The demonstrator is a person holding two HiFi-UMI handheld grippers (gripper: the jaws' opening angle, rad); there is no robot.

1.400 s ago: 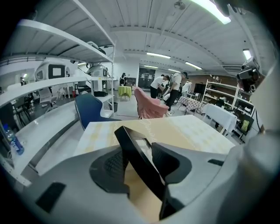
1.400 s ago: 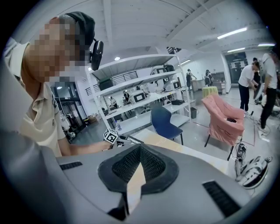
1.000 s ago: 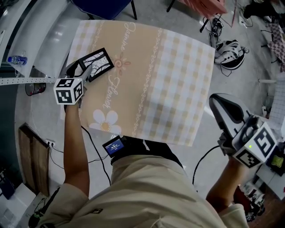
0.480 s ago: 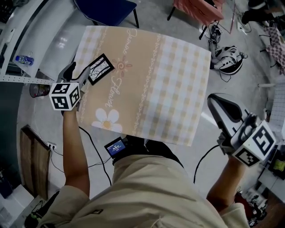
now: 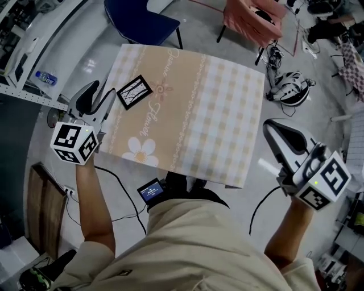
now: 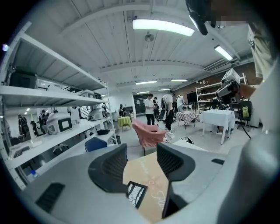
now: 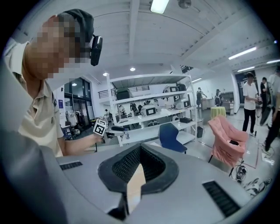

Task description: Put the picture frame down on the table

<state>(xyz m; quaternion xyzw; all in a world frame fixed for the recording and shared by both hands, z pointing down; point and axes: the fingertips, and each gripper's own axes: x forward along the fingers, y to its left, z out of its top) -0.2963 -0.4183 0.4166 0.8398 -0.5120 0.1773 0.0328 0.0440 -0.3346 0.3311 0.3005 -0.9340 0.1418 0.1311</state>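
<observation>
At the far left of the head view a small bottle (image 5: 45,78) lies on a shelf. Just right of it, the left tongs (image 5: 102,90) hang over the left edge of the surface (image 5: 216,113). Their jaws stand apart with nothing between them, which the left gripper view (image 6: 140,157) confirms: only the cloth of the surface (image 6: 148,175) and the frame beyond show through the gap.

The picture frame (image 5: 134,92) lies flat on the surface near its left edge, just beside the tips of the left tongs but clear of them. It is turned at an angle to the cloth's stripes. In the left gripper view the frame (image 6: 136,194) sits low between the jaws.

The cloth is tan with a flower print on its left half and checked on its right. Beyond the far edge stand a blue chair (image 5: 142,11) and a pink chair (image 5: 250,17).

At the right, the right tongs (image 5: 272,128) are held off the surface's right edge, over the floor. Their jaws (image 7: 138,153) are together at the tips and grip nothing.
</observation>
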